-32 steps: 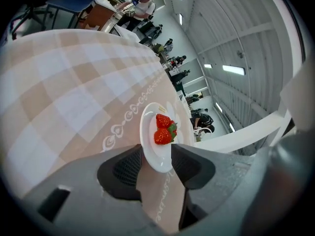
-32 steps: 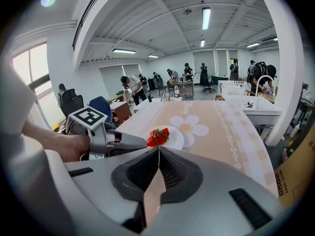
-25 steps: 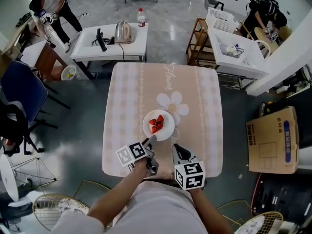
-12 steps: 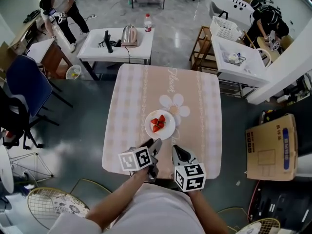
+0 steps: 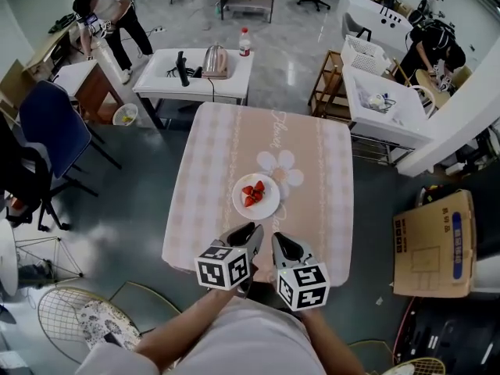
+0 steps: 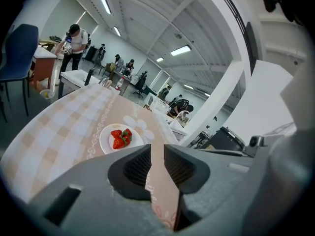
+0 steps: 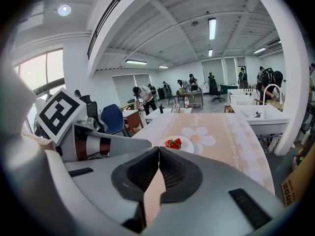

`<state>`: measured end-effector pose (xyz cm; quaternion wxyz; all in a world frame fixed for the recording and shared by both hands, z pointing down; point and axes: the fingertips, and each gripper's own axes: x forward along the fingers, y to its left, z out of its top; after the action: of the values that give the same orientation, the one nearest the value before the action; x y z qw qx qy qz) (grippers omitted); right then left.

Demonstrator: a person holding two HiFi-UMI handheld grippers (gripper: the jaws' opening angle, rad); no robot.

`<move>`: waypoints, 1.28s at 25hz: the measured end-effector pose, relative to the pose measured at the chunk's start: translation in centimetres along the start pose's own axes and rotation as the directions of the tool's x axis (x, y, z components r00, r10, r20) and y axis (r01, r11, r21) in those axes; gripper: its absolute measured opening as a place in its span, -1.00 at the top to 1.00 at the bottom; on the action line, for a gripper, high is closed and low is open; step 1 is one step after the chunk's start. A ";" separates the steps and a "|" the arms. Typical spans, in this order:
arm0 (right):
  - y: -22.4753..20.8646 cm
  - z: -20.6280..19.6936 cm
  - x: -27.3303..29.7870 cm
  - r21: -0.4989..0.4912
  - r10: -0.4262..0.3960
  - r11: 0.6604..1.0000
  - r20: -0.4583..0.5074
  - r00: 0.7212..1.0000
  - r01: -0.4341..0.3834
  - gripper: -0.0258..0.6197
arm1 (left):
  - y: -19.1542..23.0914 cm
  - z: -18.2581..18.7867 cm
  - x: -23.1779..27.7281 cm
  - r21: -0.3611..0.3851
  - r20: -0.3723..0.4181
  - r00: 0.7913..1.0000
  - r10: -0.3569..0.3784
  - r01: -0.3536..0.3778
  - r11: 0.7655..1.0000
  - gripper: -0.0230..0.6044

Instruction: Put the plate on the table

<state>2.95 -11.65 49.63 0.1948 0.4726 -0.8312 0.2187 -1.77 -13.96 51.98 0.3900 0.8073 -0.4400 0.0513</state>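
Note:
A white plate (image 5: 266,207) holding strawberries (image 5: 252,193) rests on the pink checked tablecloth (image 5: 226,147), just nearer than its middle. Both grippers hover side by side over the table's near edge, pointing at the plate and short of it. My left gripper (image 5: 250,234) has its jaws closing, with a narrow gap left and only cloth showing through it (image 6: 157,149). My right gripper (image 5: 279,241) is shut with nothing in it (image 7: 158,150). The plate (image 6: 105,140) lies ahead in the left gripper view, and in the right gripper view the plate (image 7: 190,145) sits beyond the jaws.
Behind the table stands a white table (image 5: 160,80) with a kettle (image 5: 216,61) and a bottle (image 5: 245,41). A blue chair (image 5: 47,127) is at the left. At the right are a wooden shelf (image 5: 326,80), another white table (image 5: 391,116) and a cardboard box (image 5: 433,244). People work at the far edges.
My left gripper has drawn back a little from the plate toward the near edge and its jaws have narrowed. The plate stays on the cloth. The right gripper has barely moved.

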 end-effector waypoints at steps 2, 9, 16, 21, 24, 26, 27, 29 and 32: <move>0.2 0.2 -0.8 -0.004 0.008 1.000 0.010 1.000 -0.008 0.91 | -1.1 0.0 -0.6 0.036 0.013 1.000 -0.006 0.005 0.999 0.69; 1.1 0.3 -3.0 -0.019 0.032 0.999 0.041 0.999 -0.031 0.91 | -4.0 -1.0 -2.7 0.133 0.039 0.999 -0.019 0.013 0.991 0.83; 2.0 -0.7 -4.9 -0.037 0.041 0.999 0.048 0.998 -0.040 0.91 | -5.7 -2.3 -4.5 0.192 0.052 0.998 -0.024 0.013 0.981 0.91; 2.6 -0.8 -5.9 -0.031 0.049 0.998 0.071 0.996 -0.047 0.91 | -6.3 -2.9 -5.5 0.206 0.057 0.998 -0.019 0.006 0.979 0.91; 2.8 -0.9 -6.3 -0.019 0.050 0.999 0.082 0.995 -0.049 0.91 | -6.6 -3.1 -5.8 0.213 0.061 0.998 -0.025 0.012 0.977 0.91; 2.8 -1.0 -6.5 -0.013 0.051 0.999 0.085 0.995 -0.050 0.91 | -6.8 -3.2 -5.8 0.216 0.062 0.998 -0.030 0.016 0.976 0.91; 2.7 -1.1 -6.6 -0.011 0.051 0.999 0.085 0.995 -0.050 0.91 | -6.8 -3.2 -5.9 0.215 0.063 0.998 -0.032 0.018 0.976 0.91; 2.6 -1.2 -6.7 -0.010 0.049 0.999 0.083 0.995 -0.048 0.91 | -6.9 -3.3 -5.9 0.211 0.061 0.998 -0.034 0.021 0.977 0.91; 2.5 -1.4 -6.8 -0.005 0.045 0.999 0.077 0.996 -0.045 0.91 | -7.0 -3.5 -5.8 0.193 0.058 0.998 -0.038 0.026 0.981 0.91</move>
<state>4.21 -4.96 46.74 0.1586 0.4615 -0.8488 0.2034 0.85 -5.55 47.88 0.2971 0.8495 -0.4316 0.0622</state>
